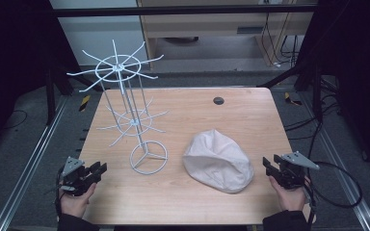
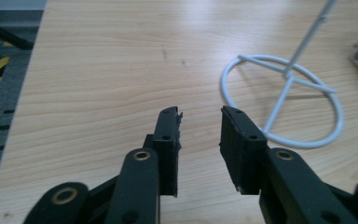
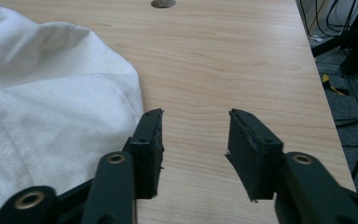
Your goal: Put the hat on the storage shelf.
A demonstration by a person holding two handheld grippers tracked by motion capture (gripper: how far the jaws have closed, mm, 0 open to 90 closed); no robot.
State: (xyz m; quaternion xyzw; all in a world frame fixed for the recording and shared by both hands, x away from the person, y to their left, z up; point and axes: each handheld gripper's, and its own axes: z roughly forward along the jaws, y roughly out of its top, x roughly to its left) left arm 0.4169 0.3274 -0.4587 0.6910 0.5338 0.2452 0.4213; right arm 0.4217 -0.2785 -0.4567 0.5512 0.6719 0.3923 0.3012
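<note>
A cream flat cap lies on the wooden table, right of centre. A white wire rack with two tiers of radiating hooks stands left of it on a ring base. My left gripper rests at the table's front left, open, with bare wood between its jaws; the ring base lies ahead and to its right. At the front right, my right gripper is open beside the cap, whose edge lies just left of the left jaw without touching.
A dark round grommet sits in the tabletop near the far edge. Metal rails and cables run along the floor on both sides. Bare wood lies between the rack base and the front edge.
</note>
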